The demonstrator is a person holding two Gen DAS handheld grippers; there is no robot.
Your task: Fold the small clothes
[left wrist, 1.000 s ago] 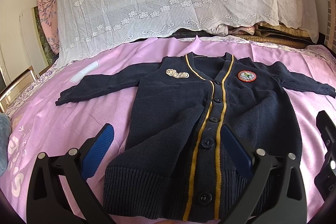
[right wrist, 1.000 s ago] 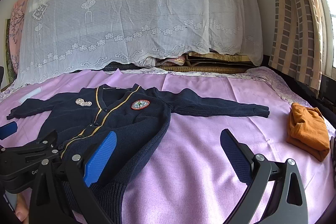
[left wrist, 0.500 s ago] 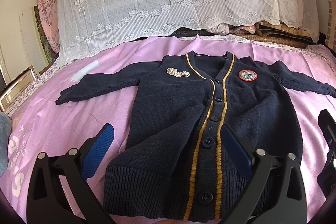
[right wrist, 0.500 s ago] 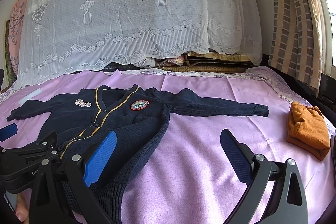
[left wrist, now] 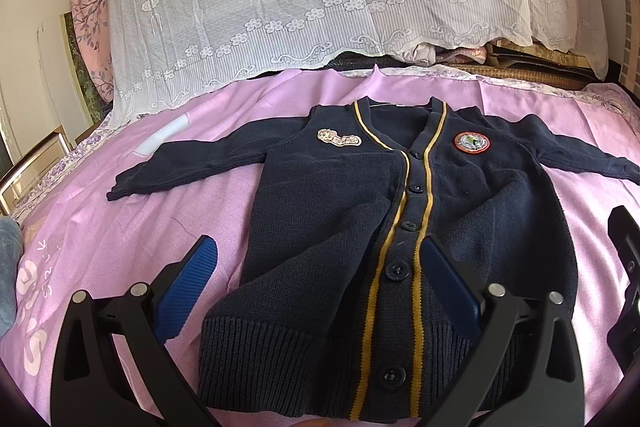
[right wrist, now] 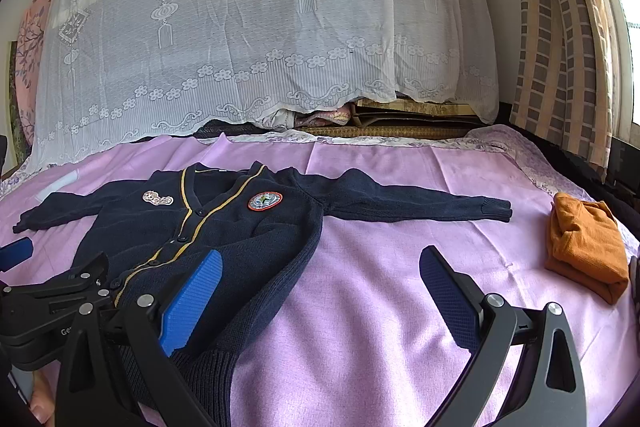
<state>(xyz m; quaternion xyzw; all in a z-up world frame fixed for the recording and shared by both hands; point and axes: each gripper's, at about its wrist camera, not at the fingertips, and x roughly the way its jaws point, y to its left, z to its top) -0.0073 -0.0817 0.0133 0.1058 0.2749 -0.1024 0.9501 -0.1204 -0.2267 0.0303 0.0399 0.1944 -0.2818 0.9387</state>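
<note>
Lengthwise, cardigan (left wrist: 340, 227) collar far, hem near

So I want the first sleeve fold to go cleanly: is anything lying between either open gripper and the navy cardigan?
Nothing visible. The cardigan lies flat and uncovered, directly ahead of the left gripper and right gripper. The orange garment sits off beyond its right sleeve.

A dark blue knit cardigan (left wrist: 344, 227) lies flat on its back, buttoned up, with both sleeves stretched out to the sides. Yellow stripes run down the front beside the buttons (two badges sit on the chest). A small orange garment (right wrist: 584, 247) lies folded, well apart from it.
</note>
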